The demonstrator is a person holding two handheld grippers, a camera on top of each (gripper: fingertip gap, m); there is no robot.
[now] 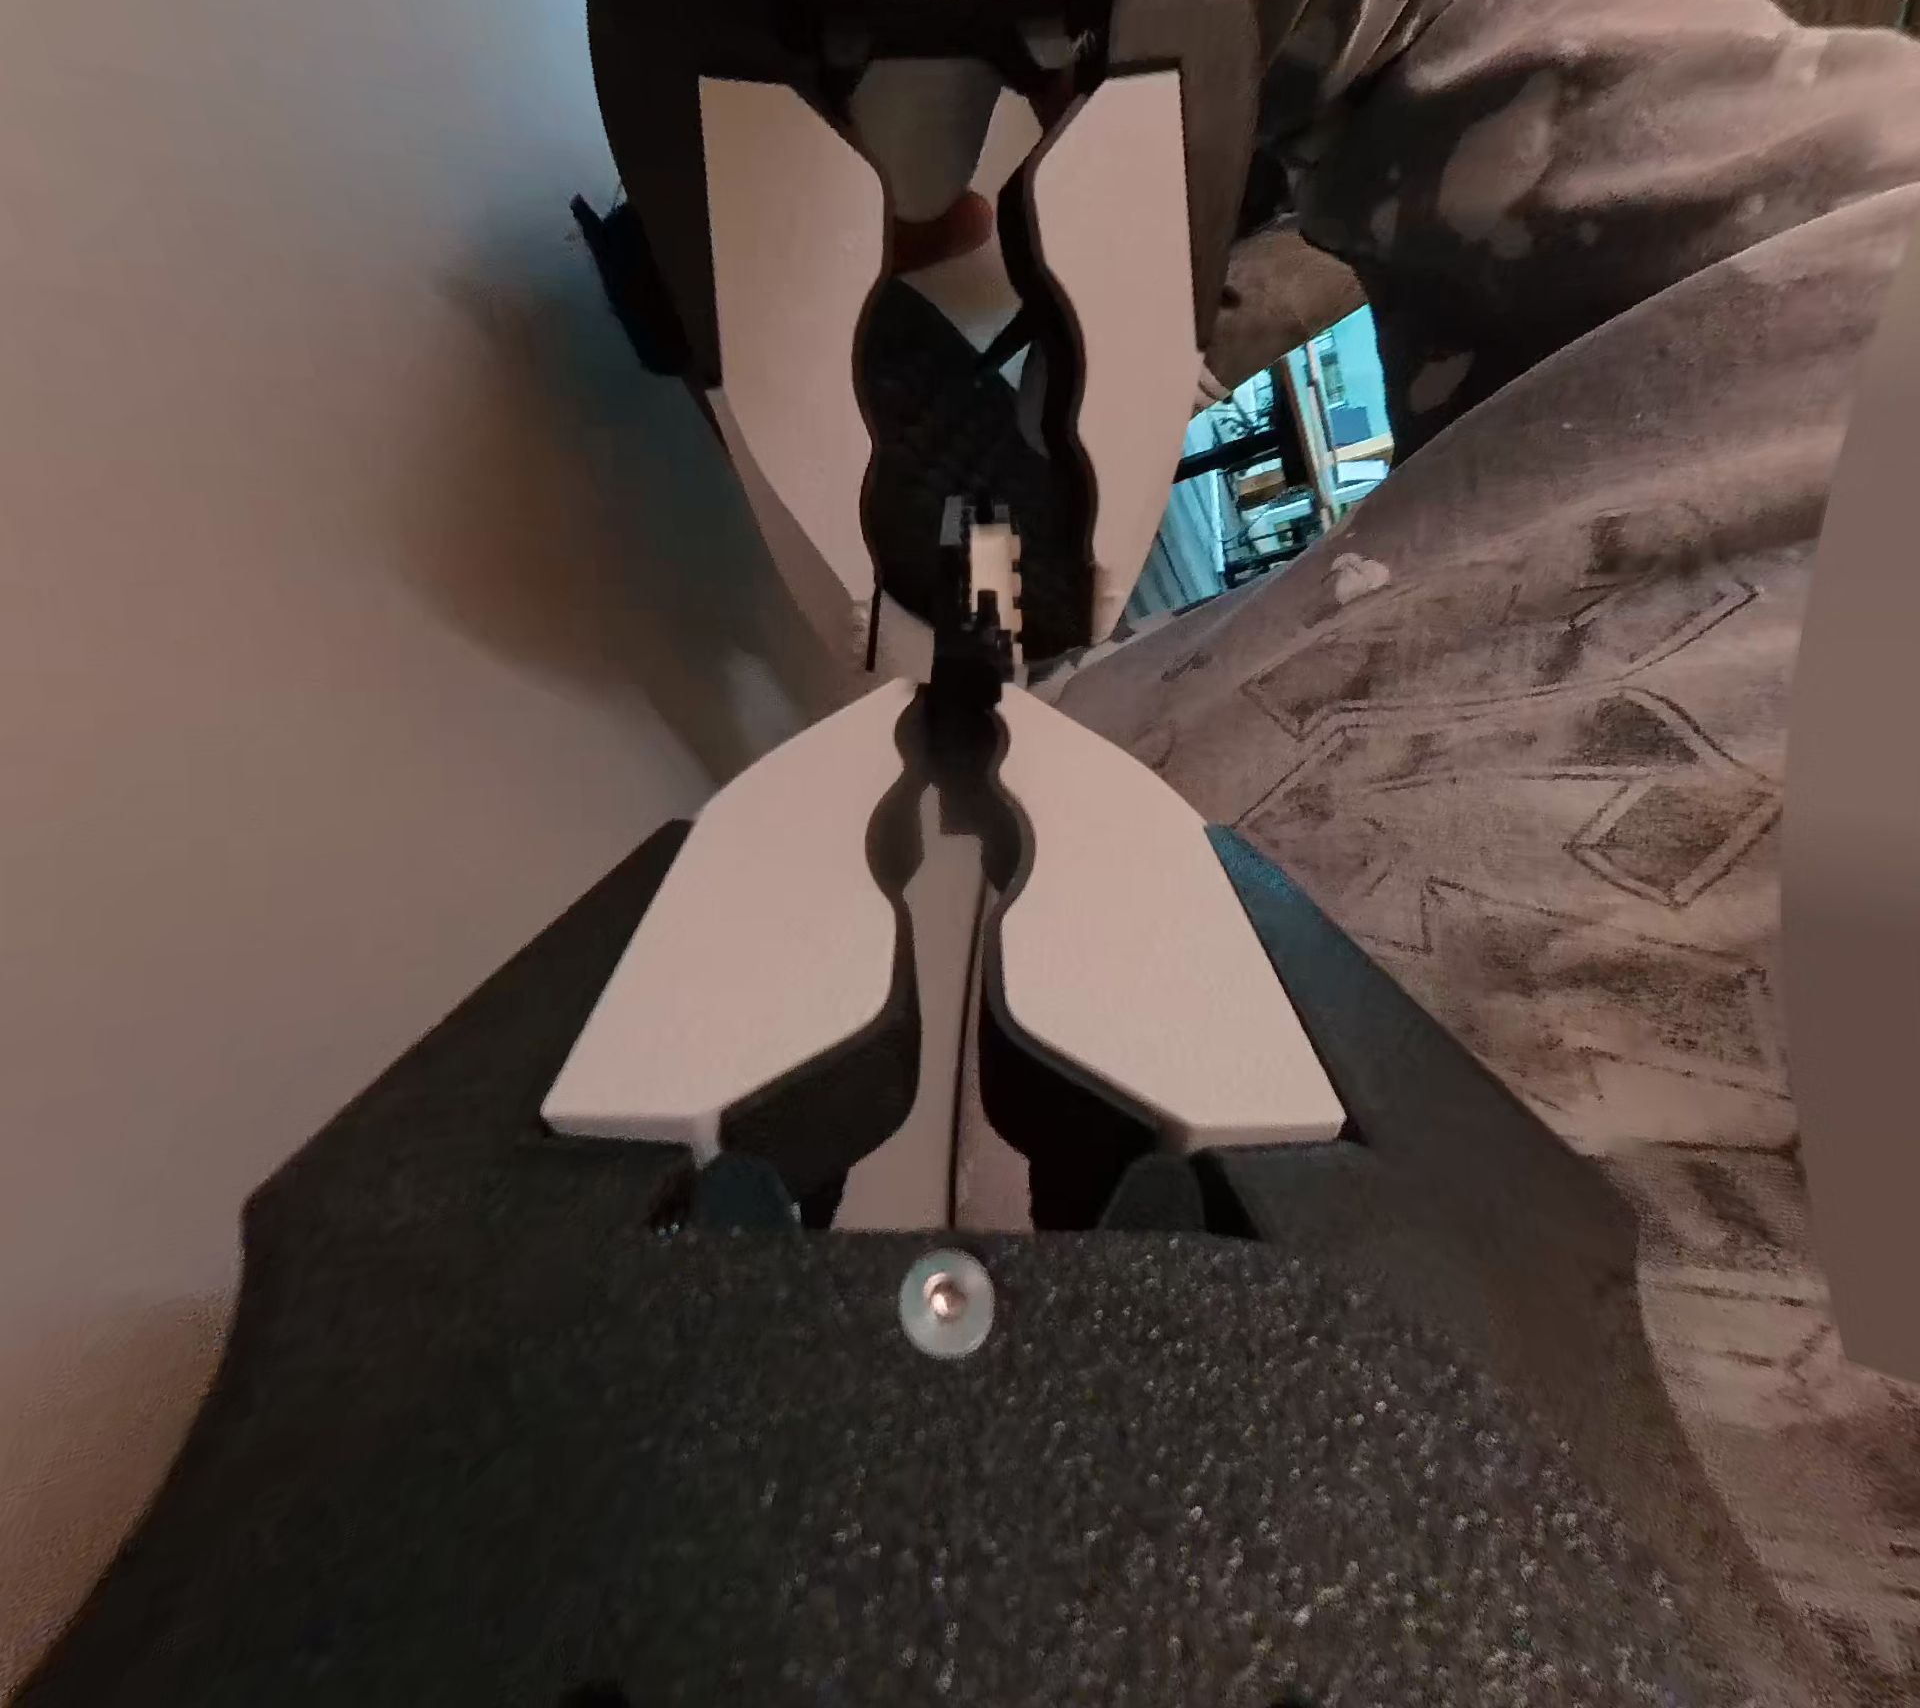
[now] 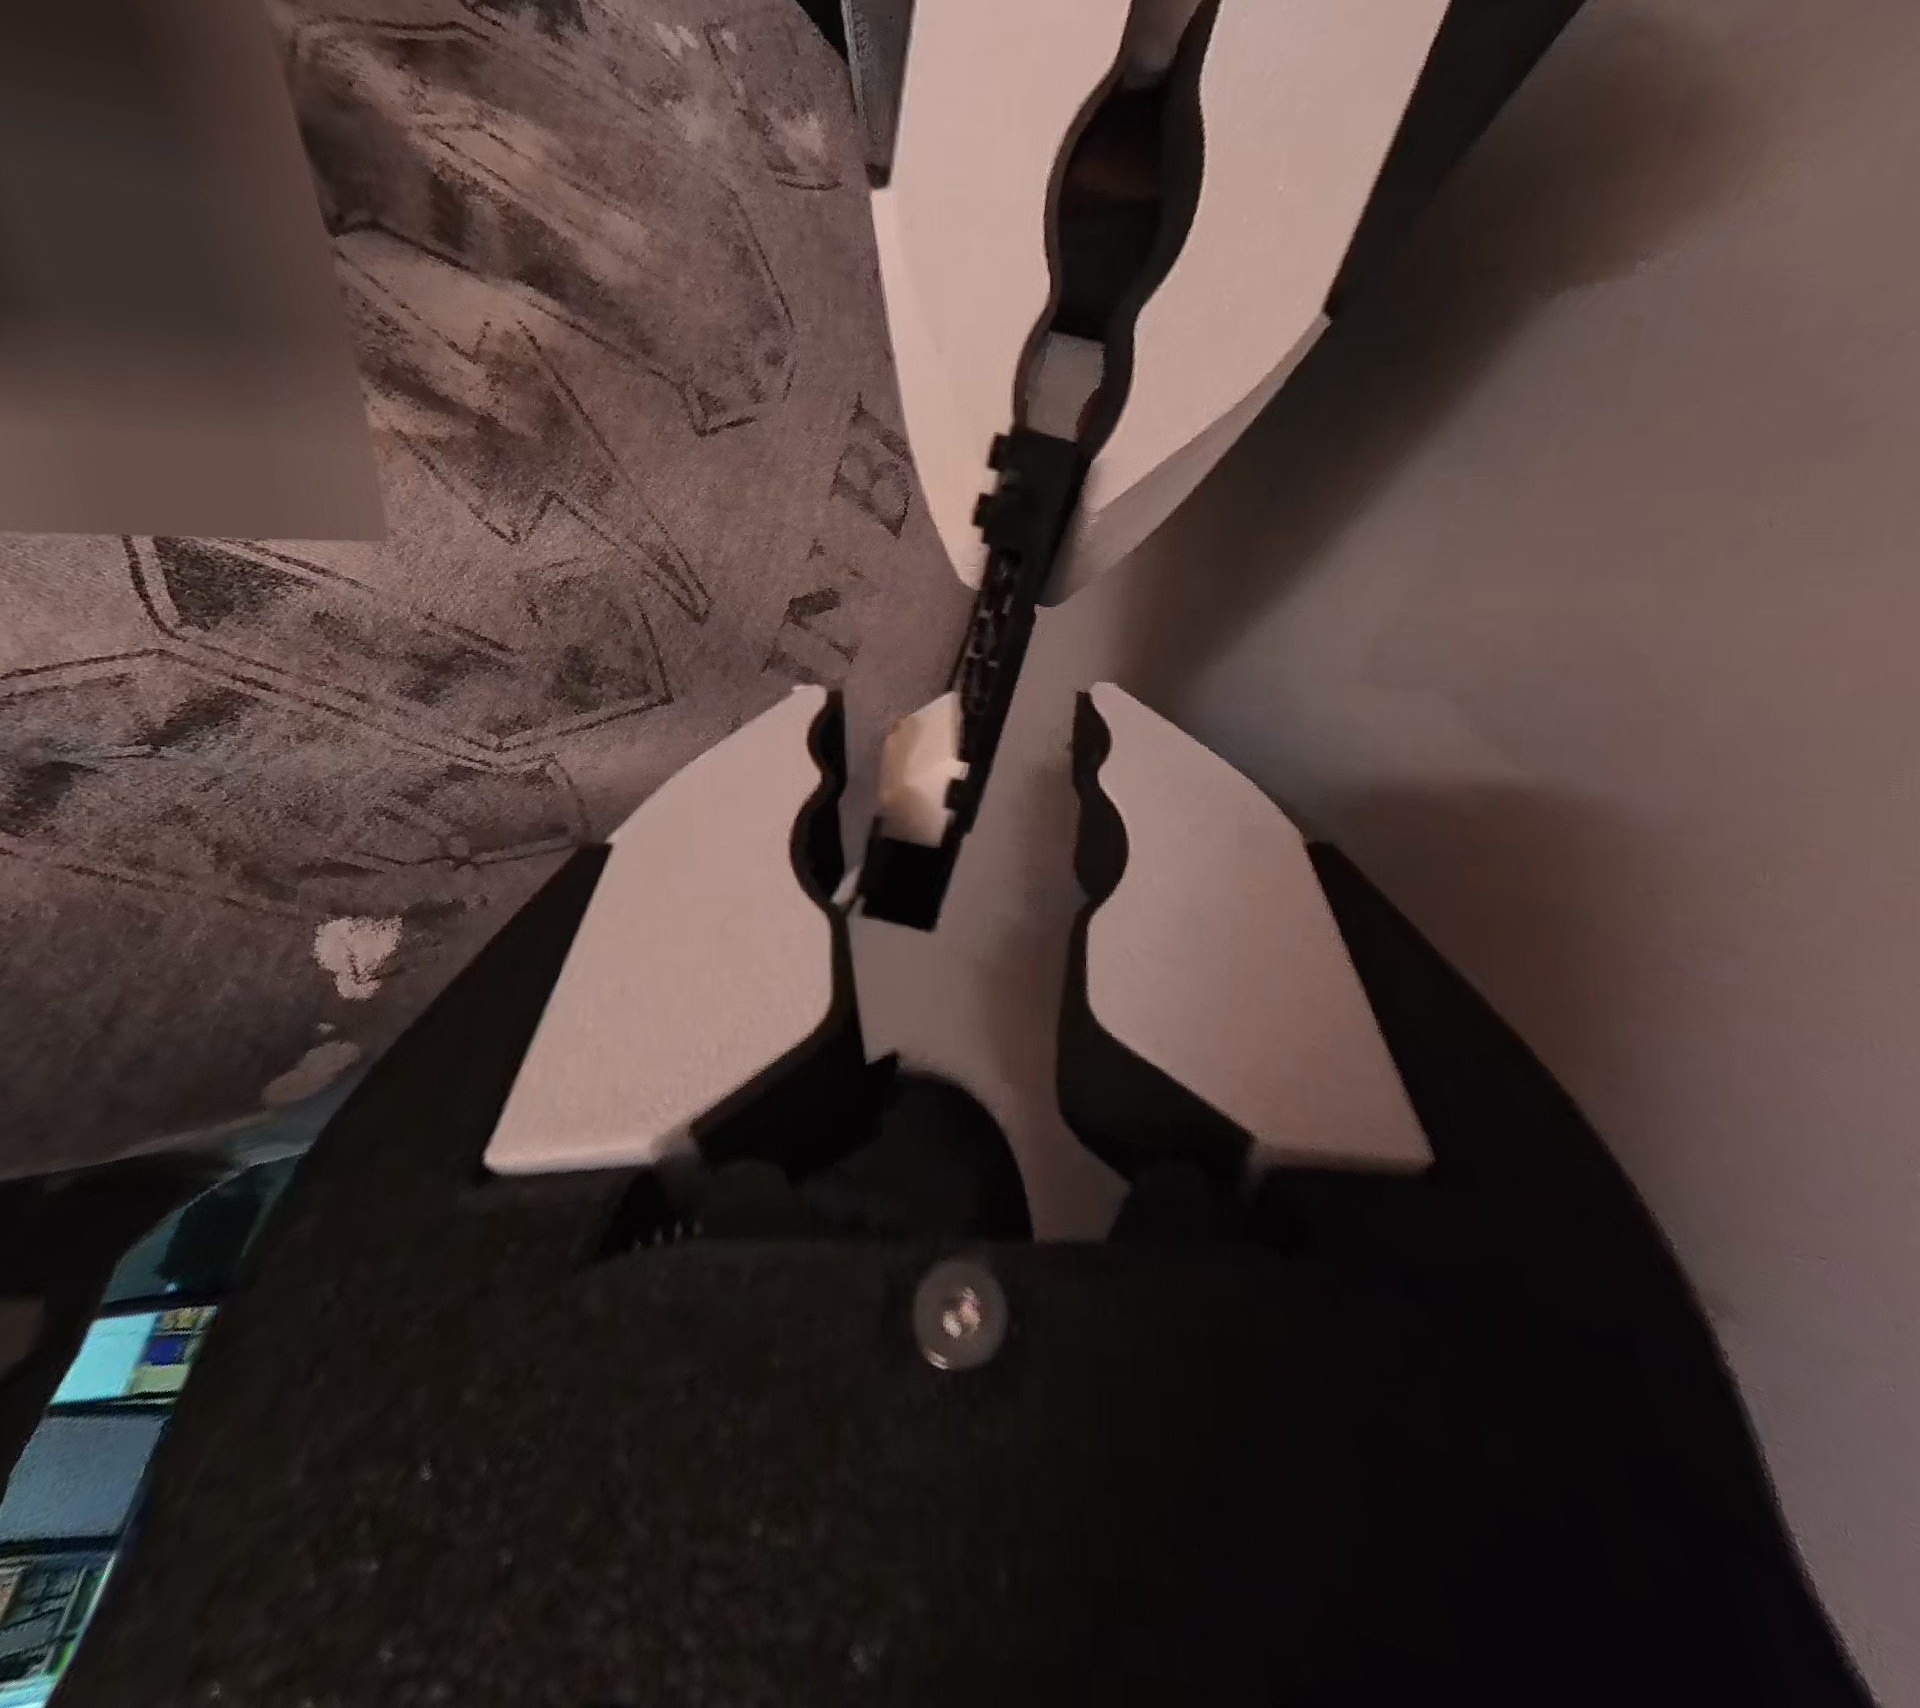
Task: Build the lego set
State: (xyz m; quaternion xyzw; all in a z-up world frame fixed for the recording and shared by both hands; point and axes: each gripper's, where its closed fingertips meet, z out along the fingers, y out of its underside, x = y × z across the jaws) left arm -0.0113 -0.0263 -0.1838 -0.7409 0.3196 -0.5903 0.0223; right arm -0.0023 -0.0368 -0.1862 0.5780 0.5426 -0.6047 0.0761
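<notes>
Two handheld grippers facing each other tip to tip, held up in the air before a pale wall.

Left gripper [image 1: 958, 708]: jaws pinched nearly together at the tips, clamped on one end of a thin black lego strip [image 1: 966, 671]. Seen from the right wrist view, the same gripper [image 2: 1023, 588] at the top of frame, white fingers [image 2: 1236, 193] closed around the strip's far end.

Right gripper [image 2: 961, 708]: jaws parted, a clear gap on the right-hand side of the strip. Lego strip [image 2: 1013, 619] slanting down between these tips, a small white brick [image 2: 920, 770] and a black brick [image 2: 904, 889] fixed at its near end. Black brick close to, perhaps touching, the left finger; contact hard to judge.

Right gripper in the left wrist view [image 1: 961, 598]: spread around the white brick [image 1: 987, 562].

Behind: a person's patterned grey sleeve [image 1: 1558, 775].
</notes>
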